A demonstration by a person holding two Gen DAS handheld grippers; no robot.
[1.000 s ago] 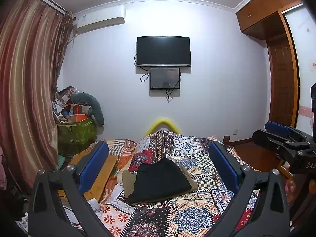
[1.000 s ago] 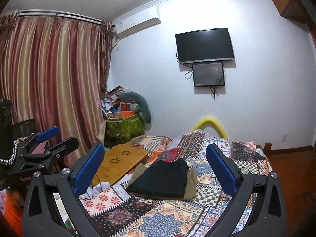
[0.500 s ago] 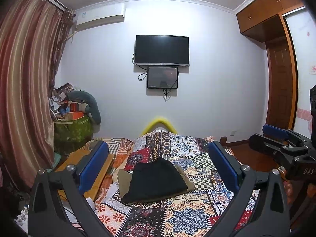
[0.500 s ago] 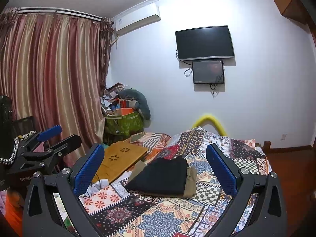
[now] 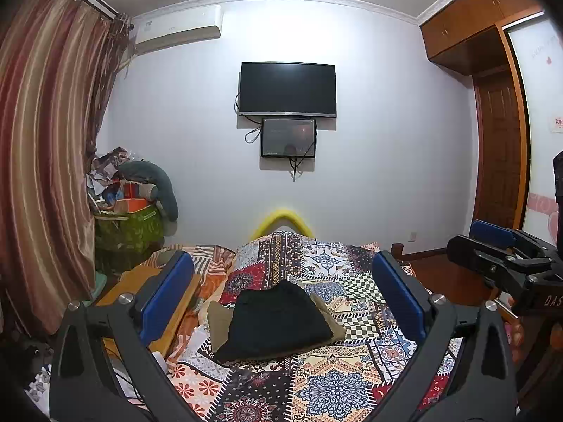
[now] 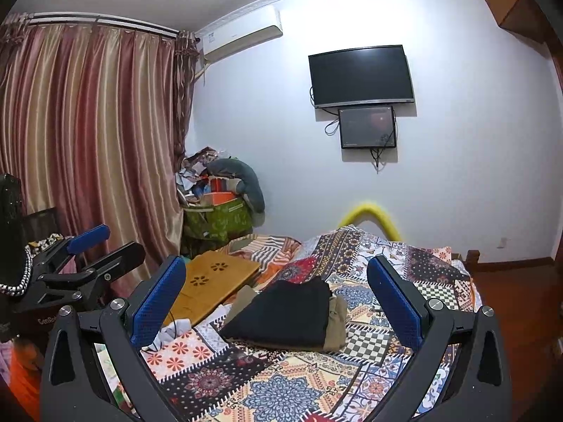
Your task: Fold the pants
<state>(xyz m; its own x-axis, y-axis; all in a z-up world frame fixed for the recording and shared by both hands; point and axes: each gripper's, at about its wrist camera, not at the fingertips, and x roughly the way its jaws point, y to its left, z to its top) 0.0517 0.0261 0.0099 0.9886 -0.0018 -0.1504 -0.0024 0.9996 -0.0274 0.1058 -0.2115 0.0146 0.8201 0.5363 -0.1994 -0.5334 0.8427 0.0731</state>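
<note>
Holding: I have both tools raised over the near end of the bed, nothing between the fingers of either.
Left tool (image 5: 281, 302): fingers spread wide, blue pads facing each other, framing the folded clothes from my left wrist view. It also shows at the left edge of the right wrist view (image 6: 88, 249), empty there too.
Right tool (image 6: 278, 302): likewise wide apart and empty; I see it again at the right edge of the left wrist view (image 5: 492, 242), well clear of the cloth.
Black pants (image 5: 276, 318): folded into a compact stack, lying flat on the bed, roughly in the middle of the quilt, touching neither tool.
Tan garment (image 6: 336, 323): folded underneath the black pants, its edges sticking out on both sides of them.
Bed (image 5: 337, 387): covered by a patchwork quilt in red, blue, cream and black patterns.
Wooden lap desk (image 6: 214, 285): lies on the left side of the bed, just beside the folded stack, with flower-shaped cut-outs in its top.
Yellow padded arch (image 5: 281, 219): at the far end of the bed, against the wall.
Wall: television (image 5: 288, 88) mounted above a smaller screen (image 5: 288, 137).
Corner: green bin (image 6: 218, 221) piled with clutter beside the striped curtain (image 6: 88, 133).
</note>
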